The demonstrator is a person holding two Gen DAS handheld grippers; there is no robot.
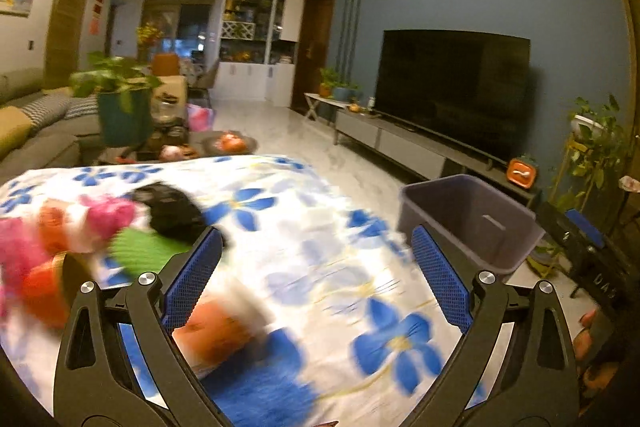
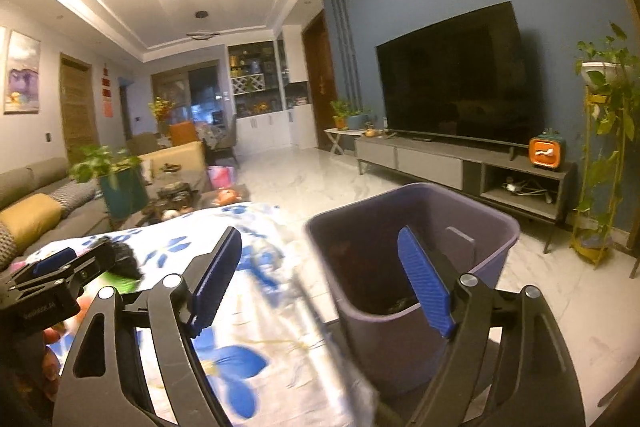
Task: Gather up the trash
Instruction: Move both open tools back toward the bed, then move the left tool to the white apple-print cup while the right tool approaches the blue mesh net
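The living room has a table with a blue-flower cloth (image 1: 320,227), and a purple bin (image 2: 412,259) stands on the floor just beside it. The trash pile (image 1: 80,231) lies at the cloth's left side, well apart from the bin, so a loosely gripped piece could drop on the floor on the way across. The left gripper (image 1: 316,267) and the right gripper (image 2: 320,275) both have their fingers spread wide and hold nothing.

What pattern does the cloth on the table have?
The cloth is white with blue flowers, clearest in the left wrist view.
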